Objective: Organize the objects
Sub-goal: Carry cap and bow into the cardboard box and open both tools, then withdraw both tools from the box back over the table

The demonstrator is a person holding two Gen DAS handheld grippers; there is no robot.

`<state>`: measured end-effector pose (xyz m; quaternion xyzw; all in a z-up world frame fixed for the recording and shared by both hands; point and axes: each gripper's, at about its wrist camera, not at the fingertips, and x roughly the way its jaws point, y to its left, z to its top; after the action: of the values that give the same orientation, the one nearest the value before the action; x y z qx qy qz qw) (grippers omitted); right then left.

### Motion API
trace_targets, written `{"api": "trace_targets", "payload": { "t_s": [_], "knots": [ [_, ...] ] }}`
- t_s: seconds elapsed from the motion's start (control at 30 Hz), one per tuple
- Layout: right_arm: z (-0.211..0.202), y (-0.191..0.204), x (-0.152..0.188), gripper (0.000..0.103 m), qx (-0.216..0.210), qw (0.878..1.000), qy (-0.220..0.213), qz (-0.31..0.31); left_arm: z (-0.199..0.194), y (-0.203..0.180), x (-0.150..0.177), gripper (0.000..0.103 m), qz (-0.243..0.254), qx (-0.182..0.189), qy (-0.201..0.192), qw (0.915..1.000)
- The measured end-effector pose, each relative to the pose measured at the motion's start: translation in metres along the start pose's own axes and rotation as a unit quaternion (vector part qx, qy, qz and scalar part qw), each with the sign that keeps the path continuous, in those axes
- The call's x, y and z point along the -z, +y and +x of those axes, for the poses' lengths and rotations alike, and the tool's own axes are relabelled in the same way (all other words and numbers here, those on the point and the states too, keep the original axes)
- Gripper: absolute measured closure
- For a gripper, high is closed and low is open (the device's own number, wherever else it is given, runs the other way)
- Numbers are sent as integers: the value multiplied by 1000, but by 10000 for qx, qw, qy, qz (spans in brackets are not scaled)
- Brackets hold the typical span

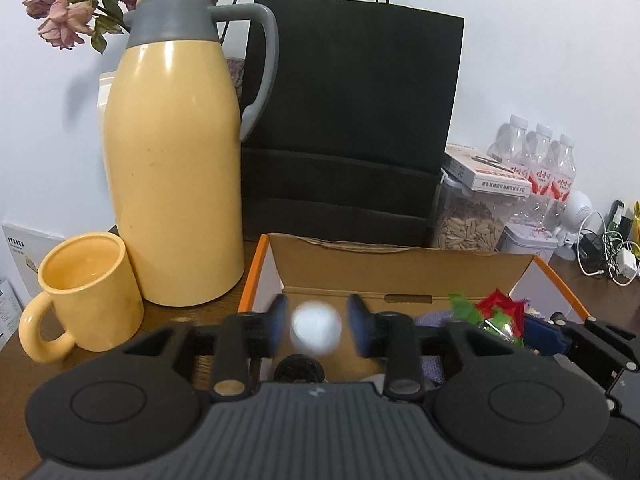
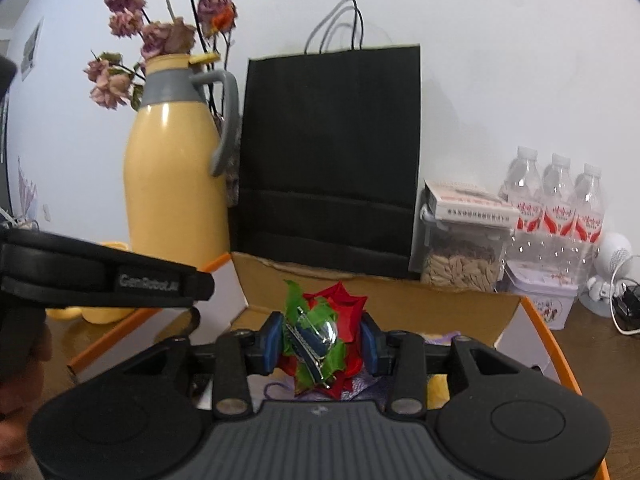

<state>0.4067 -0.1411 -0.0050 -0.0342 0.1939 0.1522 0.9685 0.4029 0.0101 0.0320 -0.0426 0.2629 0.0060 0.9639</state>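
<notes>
Low in the left wrist view, the left gripper has a blurred white ball between its blue pads, with a gap showing on both sides, so the jaws stand apart and do not press it. Below the ball a dark round thing is half hidden by the gripper body and cannot be made out.

At the bottom centre of the right wrist view, the right gripper has a red flower clip with green leaves and a metal clasp between its pads; the left pad lies against the leaves, but whether the right pad presses the petals is hard to tell.

Both grippers hang over an open cardboard box with orange rims. Purple cloth and something yellow lie inside, mostly hidden.

Left of the box, a yellow mug stands just beside a yellow flask, leaving little room there. Behind the box a black bag stands against the wall. At right, a seed jar carries a small carton; water bottles and a tin sit beyond, cables cut off at the edge.
</notes>
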Motion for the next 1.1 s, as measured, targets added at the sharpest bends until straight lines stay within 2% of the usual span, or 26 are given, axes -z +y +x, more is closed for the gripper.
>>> {"api": "trace_targets", "payload": {
  "t_s": [0.03, 0.07, 0.1, 0.13, 0.2, 0.57, 0.87, 1.1],
  "knots": [
    [1, -2, 1, 57, 28, 10000, 45, 45, -1, 0, 0, 17, -17, -9, -43, 10000],
    [1, -4, 1, 44, 89, 9999, 84, 83, -3, 0, 0, 5, -36, -24, -111, 9999],
    [0, -6, 1, 26, 138, 9998, 84, 111, -5, 1, 0, 0, -52, -63, -195, 9998],
    [-2, -6, 1, 11, 159, 9998, 47, 137, -8, 0, 0, 0, -63, -116, -260, 9996],
    [-5, -7, 0, 0, 159, 9997, -43, 188, -10, 1, -2, 0, -96, -138, -269, 9995],
    [-13, -4, -3, 0, 91, 9998, -82, 179, -21, -3, -6, 0, -104, -198, -306, 9993],
    [-57, 0, -12, 0, 222, 9980, -597, -31, -72, -3, -10, 0, -85, -168, -888, 9959],
    [-92, -9, 2, 0, 346, 9978, -570, -47, -112, 0, 0, 0, -17, 53, -1111, 9938]
  ]
}}
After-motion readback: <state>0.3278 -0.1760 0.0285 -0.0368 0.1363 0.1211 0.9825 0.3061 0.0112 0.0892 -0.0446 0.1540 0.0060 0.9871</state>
